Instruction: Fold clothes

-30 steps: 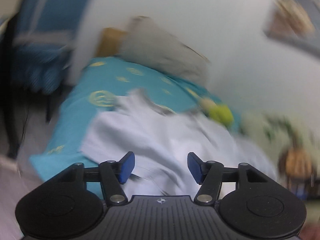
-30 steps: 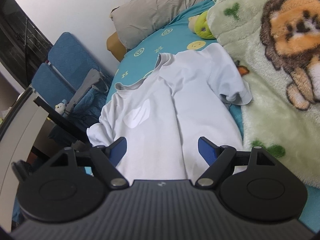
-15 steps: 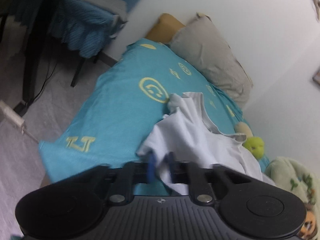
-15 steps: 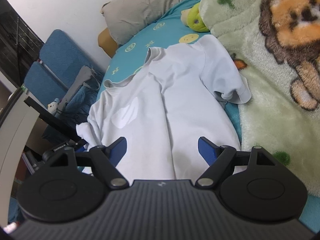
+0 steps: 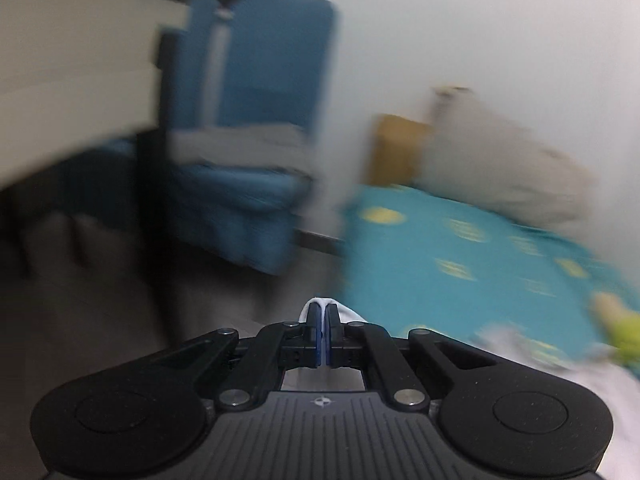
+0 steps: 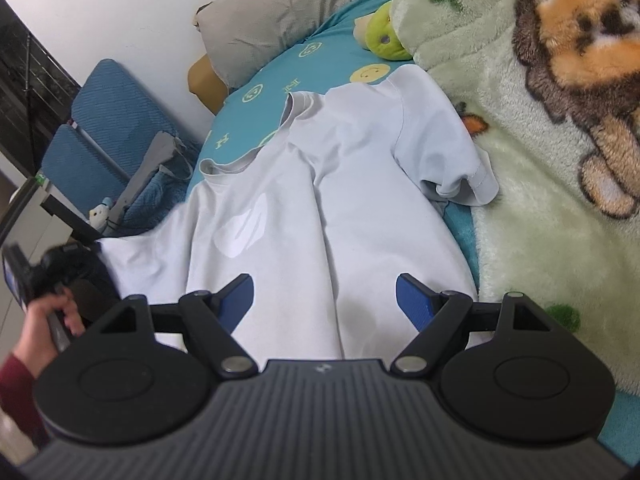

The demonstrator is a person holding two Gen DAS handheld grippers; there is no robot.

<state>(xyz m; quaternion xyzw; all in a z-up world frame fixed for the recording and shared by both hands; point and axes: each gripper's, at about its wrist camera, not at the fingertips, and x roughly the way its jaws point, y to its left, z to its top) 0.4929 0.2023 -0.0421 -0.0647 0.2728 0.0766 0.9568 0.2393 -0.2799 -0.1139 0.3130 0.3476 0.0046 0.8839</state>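
Note:
A white T-shirt (image 6: 320, 184) lies spread on the teal bed sheet (image 6: 280, 80), collar toward the pillow, its right sleeve bunched against the green blanket. My left gripper (image 5: 323, 312) is shut on a fold of the white T-shirt (image 5: 348, 314), a bit of cloth poking out past the blue pads; this view is blurred. In the right wrist view the left gripper (image 6: 60, 264) appears at the shirt's left sleeve, gripped by a hand with a red sleeve. My right gripper (image 6: 324, 296) hovers open above the shirt's lower hem, nothing between its fingers.
A green blanket with a lion print (image 6: 560, 120) covers the bed's right side. A grey pillow (image 6: 288, 12) and a green plush toy (image 6: 384, 36) sit at the head. Blue chairs (image 6: 104, 128) and a dark desk edge stand left of the bed.
The left gripper has shut on the shirt's left sleeve and swung up and leftward with it, its view now facing the chairs. The right gripper has barely moved.

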